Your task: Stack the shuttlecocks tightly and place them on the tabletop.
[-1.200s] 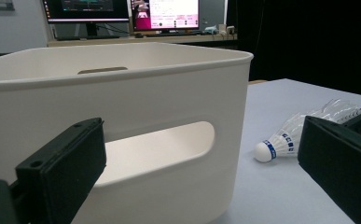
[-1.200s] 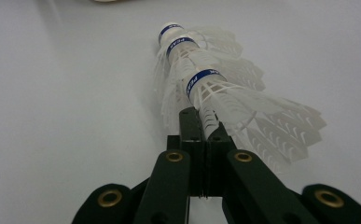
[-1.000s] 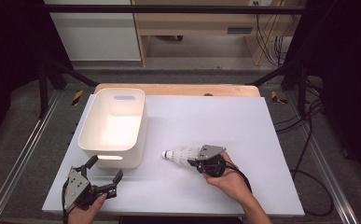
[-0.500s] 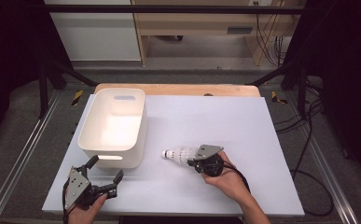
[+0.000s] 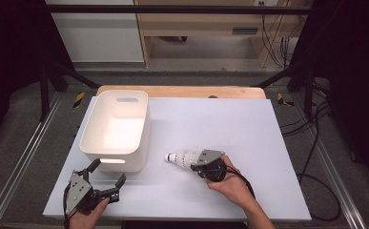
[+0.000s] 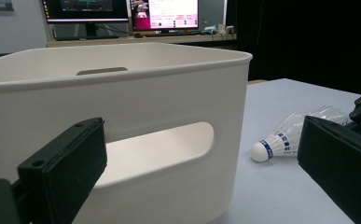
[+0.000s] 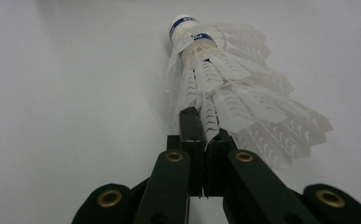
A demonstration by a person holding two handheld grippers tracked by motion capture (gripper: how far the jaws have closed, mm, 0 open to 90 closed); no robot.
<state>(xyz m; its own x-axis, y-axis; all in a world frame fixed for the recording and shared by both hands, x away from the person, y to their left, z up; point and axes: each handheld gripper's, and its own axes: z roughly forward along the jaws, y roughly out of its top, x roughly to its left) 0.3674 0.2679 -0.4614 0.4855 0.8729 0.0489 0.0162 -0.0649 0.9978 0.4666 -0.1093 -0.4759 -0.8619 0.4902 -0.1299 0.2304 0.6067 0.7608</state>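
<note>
White feathered shuttlecock (image 5: 181, 156) with blue-banded cork, lying mid-counter (image 5: 249, 129) toward the near edge, feathers pinched in the closed right hand-held gripper (image 5: 202, 164). White bin (image 5: 117, 130) at left edge, empty. Left hand-held gripper (image 5: 107, 179) wide open, holding nothing.

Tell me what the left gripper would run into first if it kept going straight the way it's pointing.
Most likely the white bin: the left gripper has open jaws facing the bin's near wall with the handle slot. The shuttlecock lies off to the side, probably missed.
</note>
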